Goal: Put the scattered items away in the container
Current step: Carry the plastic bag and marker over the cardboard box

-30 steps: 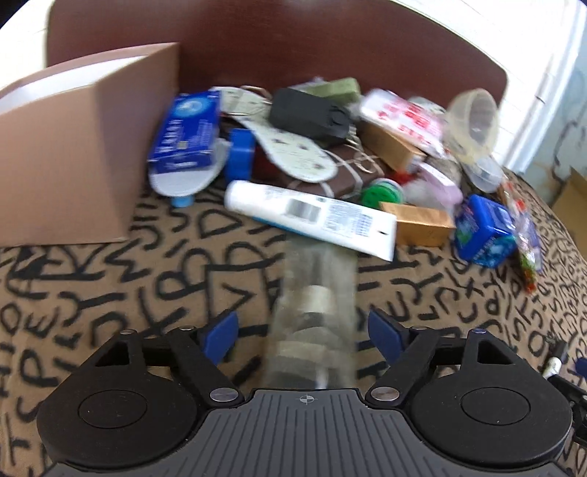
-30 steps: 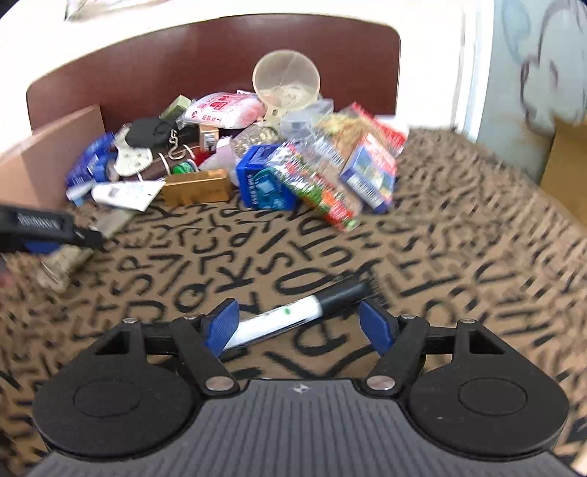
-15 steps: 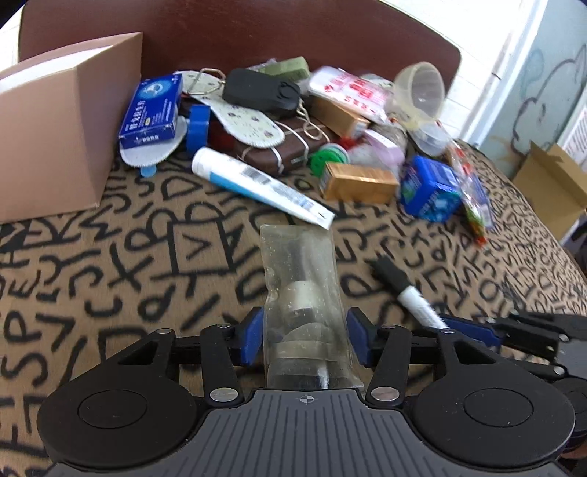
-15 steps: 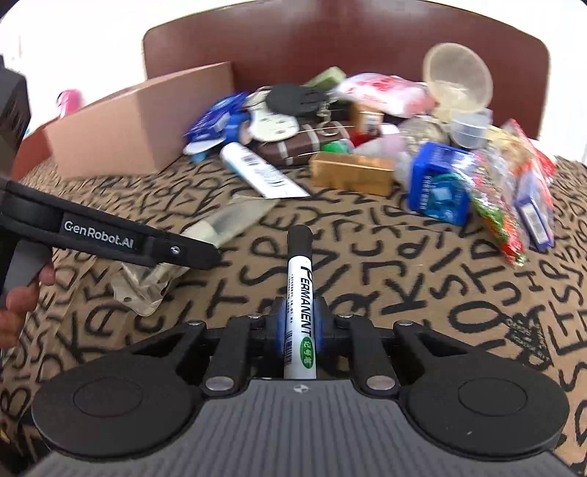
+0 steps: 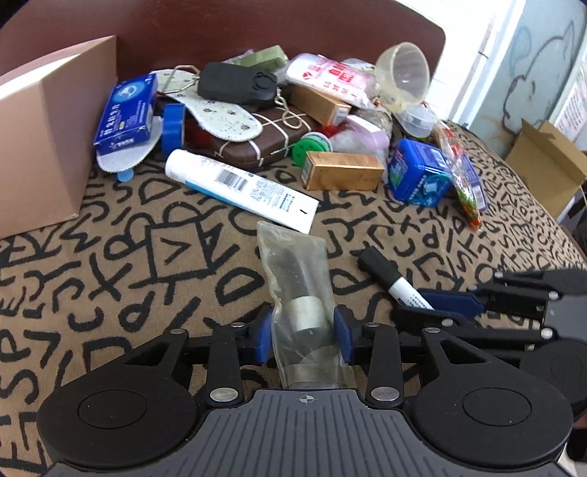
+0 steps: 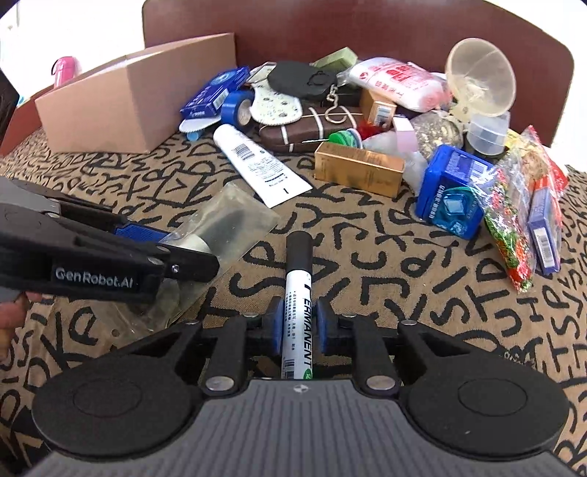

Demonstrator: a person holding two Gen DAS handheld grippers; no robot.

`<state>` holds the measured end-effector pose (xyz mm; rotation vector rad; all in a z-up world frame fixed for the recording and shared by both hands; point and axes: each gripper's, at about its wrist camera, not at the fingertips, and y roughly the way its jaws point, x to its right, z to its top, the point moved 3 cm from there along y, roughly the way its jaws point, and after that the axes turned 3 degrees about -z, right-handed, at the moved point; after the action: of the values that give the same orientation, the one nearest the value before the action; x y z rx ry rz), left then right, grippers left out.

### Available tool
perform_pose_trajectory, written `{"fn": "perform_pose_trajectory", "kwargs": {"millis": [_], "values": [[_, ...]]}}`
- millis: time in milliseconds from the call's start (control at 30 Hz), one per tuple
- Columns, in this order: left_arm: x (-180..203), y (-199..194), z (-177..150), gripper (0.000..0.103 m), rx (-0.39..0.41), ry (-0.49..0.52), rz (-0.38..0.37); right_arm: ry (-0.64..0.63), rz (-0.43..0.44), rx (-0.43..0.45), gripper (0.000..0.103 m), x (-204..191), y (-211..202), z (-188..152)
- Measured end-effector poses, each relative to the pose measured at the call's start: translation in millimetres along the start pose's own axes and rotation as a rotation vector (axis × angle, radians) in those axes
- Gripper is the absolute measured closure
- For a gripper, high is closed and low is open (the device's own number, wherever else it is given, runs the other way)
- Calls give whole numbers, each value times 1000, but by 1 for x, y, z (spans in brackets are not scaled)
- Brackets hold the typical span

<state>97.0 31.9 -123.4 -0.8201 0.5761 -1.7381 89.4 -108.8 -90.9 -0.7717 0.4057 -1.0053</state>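
A clear plastic bag (image 5: 293,264) with a dark and metallic part inside lies on the letter-patterned cloth. My left gripper (image 5: 302,334) is closing, and its blue pads (image 5: 264,334) press on the bag's sides. To its right, my right gripper (image 6: 300,324) holds a black-capped permanent marker (image 6: 298,290) between its pads, cap pointing away; its jaws are easing open slightly. The left gripper (image 6: 176,249) and the bag (image 6: 227,216) also show at the left of the right wrist view. The open cardboard box (image 5: 44,146) stands at the back left.
Several items are piled against the brown headboard (image 5: 256,33): a white tube (image 5: 238,183), a gold box (image 5: 341,170), a blue tin (image 5: 418,176), a blue carton (image 5: 124,113) and a clear funnel (image 5: 403,73). Another cardboard box (image 5: 543,161) sits off the right edge.
The left jaws have narrowed from wide open onto the bag. The right gripper swung to line up with the marker and shut on it, beside the left gripper.
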Motion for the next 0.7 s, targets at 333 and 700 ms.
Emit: {"fn": "perform_pose_trajectory", "kwargs": {"millis": [333, 700], "values": [[1, -1, -4, 71, 12, -17, -28, 4, 123, -17, 85, -16, 1, 4], [-22, -30, -11, 83, 66, -182, -72, 101, 270, -25, 86, -31, -3, 14]]}}
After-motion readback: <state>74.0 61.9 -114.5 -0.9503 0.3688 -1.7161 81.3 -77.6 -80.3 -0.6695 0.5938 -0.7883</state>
